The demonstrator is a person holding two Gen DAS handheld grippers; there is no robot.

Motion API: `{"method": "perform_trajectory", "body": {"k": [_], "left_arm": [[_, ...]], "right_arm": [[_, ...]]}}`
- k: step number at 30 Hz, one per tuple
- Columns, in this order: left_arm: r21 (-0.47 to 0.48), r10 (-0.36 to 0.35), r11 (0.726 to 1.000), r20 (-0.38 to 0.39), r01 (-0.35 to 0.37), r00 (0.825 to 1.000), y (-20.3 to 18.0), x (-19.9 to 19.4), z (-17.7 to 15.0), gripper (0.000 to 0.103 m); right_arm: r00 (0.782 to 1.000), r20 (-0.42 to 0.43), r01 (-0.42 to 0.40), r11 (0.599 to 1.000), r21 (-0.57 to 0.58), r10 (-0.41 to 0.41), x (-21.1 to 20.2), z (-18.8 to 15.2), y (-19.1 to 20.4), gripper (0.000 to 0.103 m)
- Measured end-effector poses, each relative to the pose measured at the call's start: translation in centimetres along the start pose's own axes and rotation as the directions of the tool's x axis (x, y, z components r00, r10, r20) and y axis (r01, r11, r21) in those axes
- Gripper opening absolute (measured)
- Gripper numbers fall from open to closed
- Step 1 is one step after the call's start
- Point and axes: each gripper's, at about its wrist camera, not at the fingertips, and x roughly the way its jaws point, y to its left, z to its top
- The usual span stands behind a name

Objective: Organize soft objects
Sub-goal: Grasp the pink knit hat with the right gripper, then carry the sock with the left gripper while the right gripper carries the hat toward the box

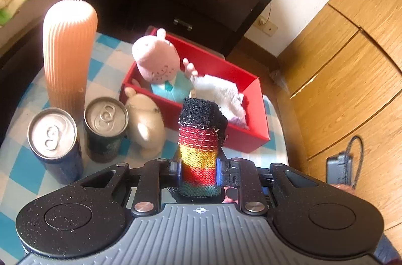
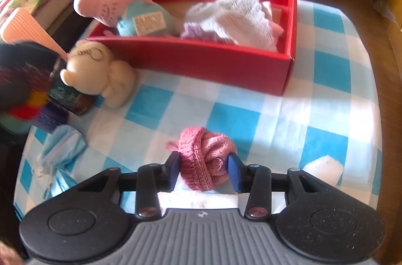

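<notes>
Left wrist view: the left gripper (image 1: 199,171) has its jaws clamped on a striped sock (image 1: 201,139), held upright above the desk (image 1: 22,172) just before the red box (image 1: 236,137). A pink plush (image 1: 157,59) and white cloth (image 1: 221,91) lie in the box.

Right wrist view: the right gripper's (image 2: 204,173) jaws straddle a pink knit (image 2: 207,157) on the desk; the left pad touches it, the right stands just clear.

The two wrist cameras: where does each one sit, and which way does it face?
Left wrist: on the left tool, looking down at cans and the red box; its fingers pinch a striped sock.
Right wrist: on the right tool, facing the checked cloth; its fingers flank a pink knit piece.
Shared: red box, pink plush.
</notes>
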Motion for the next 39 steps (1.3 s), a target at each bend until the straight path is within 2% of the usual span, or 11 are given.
{"method": "perform_trajectory", "body": {"k": [4, 8, 17, 28, 39], "left_arm": [[0.008, -0.016, 1.0, 0.01, 0.015, 1.0, -0.6, -0.3, 0.2, 0.023], [0.02, -0.022, 1.0, 0.01, 0.022, 1.0, -1.1, -0.1, 0.3, 0.023], [0.017, -0.026, 1.0, 0.032, 0.025, 0.999, -1.4, -0.3, 0.7, 0.023], [0.032, -0.058, 0.998, 0.108, 0.055, 0.993, -2.9, -1.7, 1.7, 0.024], [0.073, -0.1, 0.993, 0.178, 0.088, 0.979, -5.3, -3.0, 3.1, 0.025]], "right_arm": [[1.0, 0.0, 0.004, 1.0, 0.002, -0.004, 0.3, -0.2, -0.2, 0.014], [0.999, 0.011, -0.039, 0.999, 0.032, 0.039, -0.4, 0.1, -0.6, 0.008], [0.986, 0.128, -0.121, 0.99, 0.075, 0.111, -4.5, 1.2, -1.4, 0.006], [0.934, 0.322, -0.197, 0.974, 0.11, 0.152, -10.9, 2.4, -2.7, 0.006], [0.881, 0.442, -0.245, 0.963, 0.116, 0.171, -14.9, 2.8, -3.3, 0.006]]}}
